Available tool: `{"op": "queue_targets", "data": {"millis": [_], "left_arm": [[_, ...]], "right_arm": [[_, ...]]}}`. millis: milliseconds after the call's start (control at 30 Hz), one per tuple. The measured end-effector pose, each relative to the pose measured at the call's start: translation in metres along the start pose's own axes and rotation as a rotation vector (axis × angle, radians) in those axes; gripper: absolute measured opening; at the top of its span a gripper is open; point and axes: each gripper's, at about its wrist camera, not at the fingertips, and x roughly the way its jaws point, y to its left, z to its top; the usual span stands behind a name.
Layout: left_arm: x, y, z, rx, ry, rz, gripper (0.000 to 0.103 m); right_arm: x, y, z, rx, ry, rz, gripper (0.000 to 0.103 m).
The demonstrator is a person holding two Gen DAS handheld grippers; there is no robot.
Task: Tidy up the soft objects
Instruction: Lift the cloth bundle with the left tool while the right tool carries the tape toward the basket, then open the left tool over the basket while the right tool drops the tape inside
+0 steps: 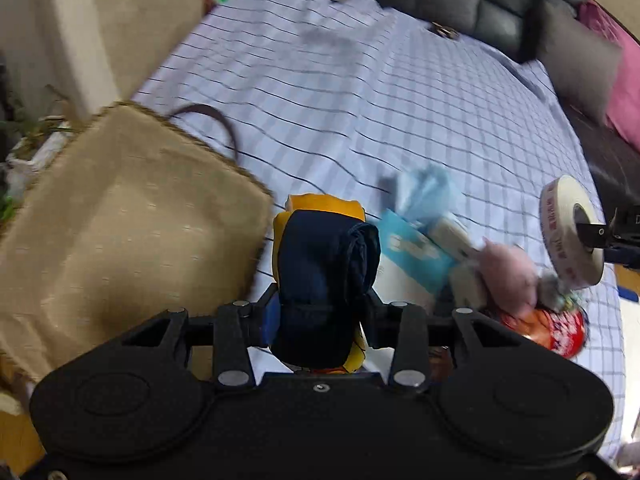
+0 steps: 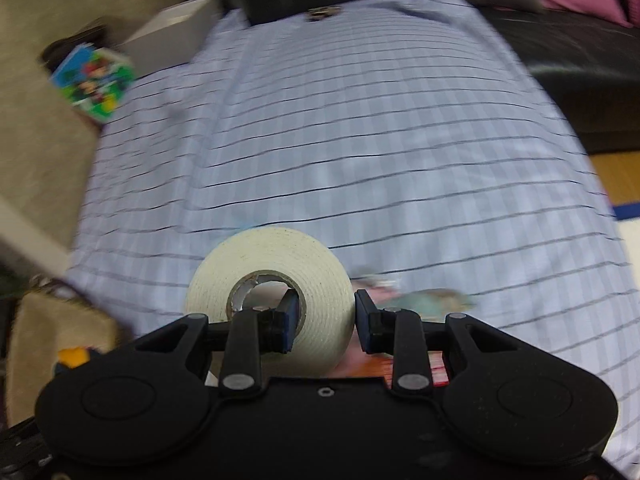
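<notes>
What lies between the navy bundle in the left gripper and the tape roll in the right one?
In the left wrist view: a blue tissue pack and a pink plush toy lie between the navy bundle and tape roll.

Both views evenly lit, soft daylight-like, no hard glare. Heavy fisheye: checked sheet [image 1: 360, 92] bulges, lines curve toward the edges, corners dark. Motion blur everywhere past the black gripper bodies, which stay sharp. Left view: woven bag [image 1: 132, 216] and blue packet [image 1: 416, 240] smeared. Right view: blur worse, colourful box [image 2: 96, 80] streaked, tape roll [image 2: 272, 280] fairly crisp. Shadows faint, probably diffuse light from above.
</notes>
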Motion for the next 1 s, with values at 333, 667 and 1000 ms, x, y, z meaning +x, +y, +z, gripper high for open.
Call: {"op": "queue_targets", "data": {"millis": [333, 667, 1000], "left_arm": [[-0.019, 0.054, 0.003, -0.108, -0.079, 0.142, 0.040], [-0.028, 0.102, -0.001, -0.176, -0.089, 0.208, 0.041], [-0.034, 0.108, -0.005, -0.156, -0.149, 0.328, 0.074]], "right_arm": [[-0.009, 0.140, -0.015, -0.122, 0.014, 0.213, 0.029], [0.001, 0.239, -0.038, -0.226, 0.043, 0.307, 0.029], [0.033, 0.280, -0.055, -0.333, 0.048, 0.262, 0.057]]}}
